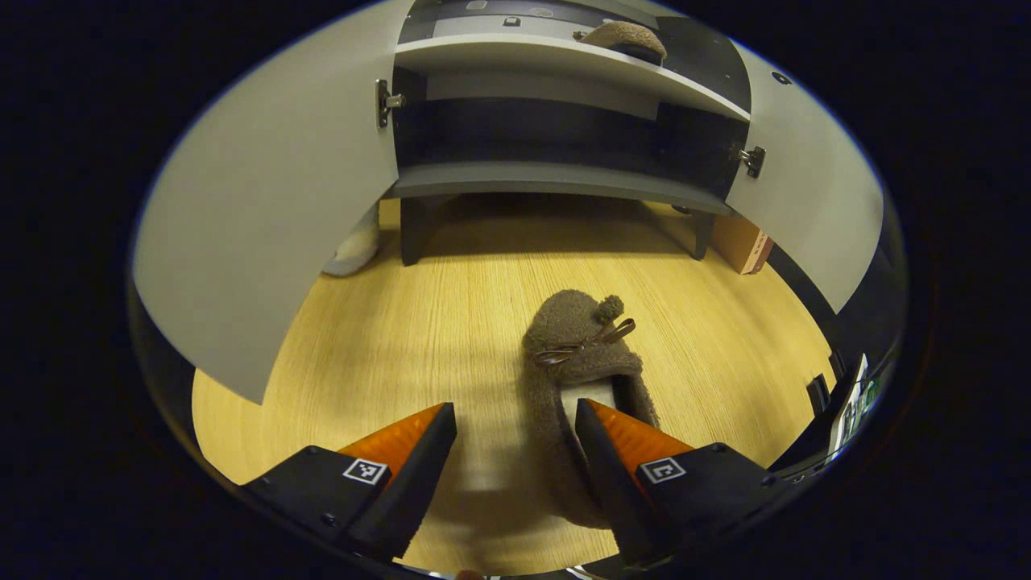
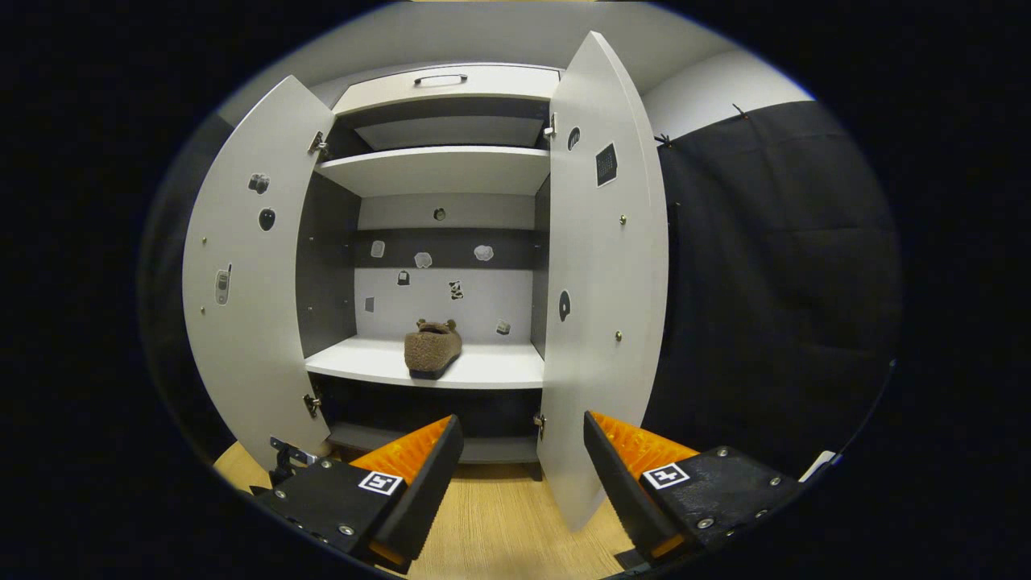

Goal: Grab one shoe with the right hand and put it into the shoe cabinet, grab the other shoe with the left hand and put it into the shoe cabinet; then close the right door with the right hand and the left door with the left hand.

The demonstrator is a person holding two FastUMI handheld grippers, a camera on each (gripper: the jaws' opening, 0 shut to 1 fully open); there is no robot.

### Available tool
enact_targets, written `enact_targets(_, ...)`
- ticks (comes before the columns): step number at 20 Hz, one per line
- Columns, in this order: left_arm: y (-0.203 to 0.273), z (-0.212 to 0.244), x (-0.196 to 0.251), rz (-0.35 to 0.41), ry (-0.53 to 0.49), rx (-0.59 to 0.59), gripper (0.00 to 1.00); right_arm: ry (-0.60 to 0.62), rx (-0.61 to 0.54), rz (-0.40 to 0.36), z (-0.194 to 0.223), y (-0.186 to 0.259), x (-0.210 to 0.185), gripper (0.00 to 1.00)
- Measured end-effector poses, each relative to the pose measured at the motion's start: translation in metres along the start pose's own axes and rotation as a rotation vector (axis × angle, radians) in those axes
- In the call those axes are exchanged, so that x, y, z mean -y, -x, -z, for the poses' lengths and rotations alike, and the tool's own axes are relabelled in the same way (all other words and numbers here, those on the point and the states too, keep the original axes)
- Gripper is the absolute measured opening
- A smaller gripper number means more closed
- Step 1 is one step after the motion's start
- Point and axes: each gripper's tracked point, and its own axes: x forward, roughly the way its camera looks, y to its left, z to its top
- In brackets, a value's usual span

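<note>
**Brown fleece, one shoe shelved, one still on the floor**

Brown fuzzy slipper with a pompom and bow [image 1: 581, 354] lies on the pale wood-grain floor [image 1: 403, 338], toe toward the grey two-door shoe cabinet [image 1: 556, 173], well short of it. Left gripper [image 1: 515, 419] hangs low over the heel end, jaws spread wide. One finger sits over the slipper's opening, at or inside the heel rim; the other stands out over bare floor. No squeeze yet.

The matching brown slipper [image 2: 432, 348] already rests on the white middle shelf [image 2: 483, 366], seen through the right gripper view. Right gripper [image 2: 522, 439] is held back from the cabinet, jaws apart and empty, with the edge of the right door [image 2: 600, 266] standing between its fingers farther off. Left door [image 2: 242, 266] also swung wide.

Judgement: second step under way, the left-hand pick-up. Both doors remain to be shut.

Risks from here:
- Soft fleece wall may fold under the pinch, so the slipper could sag or slide out on the lift.
- A grip on the heel alone leaves the toe hanging, which may catch a shelf edge on the way in.
- Setting it down blind could knock the shelved slipper.
- A toe or heel left overhanging the shelf would block a door from closing.
</note>
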Motion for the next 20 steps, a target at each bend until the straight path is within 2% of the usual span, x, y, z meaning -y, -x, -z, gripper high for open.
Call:
enact_targets(2,-0.007,0.010,0.000,0.009,0.046,-0.040,1.00,-0.006,-0.003,-0.006,0.000,0.001,-0.001,0.93)
enact_targets(4,-0.009,0.012,0.005,0.036,0.101,-0.059,0.84,-0.008,-0.004,-0.016,0.000,0.003,-0.002,0.93)
enact_targets(5,-0.009,0.012,0.011,0.048,0.124,-0.067,0.64,-0.010,-0.005,-0.020,0.000,0.004,-0.002,0.93)
enact_targets(6,-0.008,0.013,0.014,0.046,0.127,-0.084,0.54,-0.012,-0.007,-0.022,0.000,0.004,-0.003,0.92)
enact_targets(7,-0.006,0.014,0.012,0.029,0.117,-0.113,0.34,-0.015,-0.009,-0.025,0.000,0.005,-0.003,0.92)
enact_targets(8,-0.004,0.017,0.010,0.008,0.115,-0.149,0.23,-0.018,-0.009,-0.026,0.000,0.005,-0.003,0.93)
enact_targets(10,0.002,0.010,0.013,-0.005,0.132,-0.177,0.07,-0.020,-0.007,-0.030,-0.002,0.007,-0.003,0.92)
enact_targets(14,0.022,-0.016,0.007,-0.032,0.035,-0.152,0.07,-0.013,0.004,-0.039,-0.008,0.011,-0.003,0.92)
enact_targets(20,0.089,-0.088,0.012,0.007,0.076,-0.063,0.07,-0.020,0.014,-0.075,-0.018,0.015,-0.004,0.92)
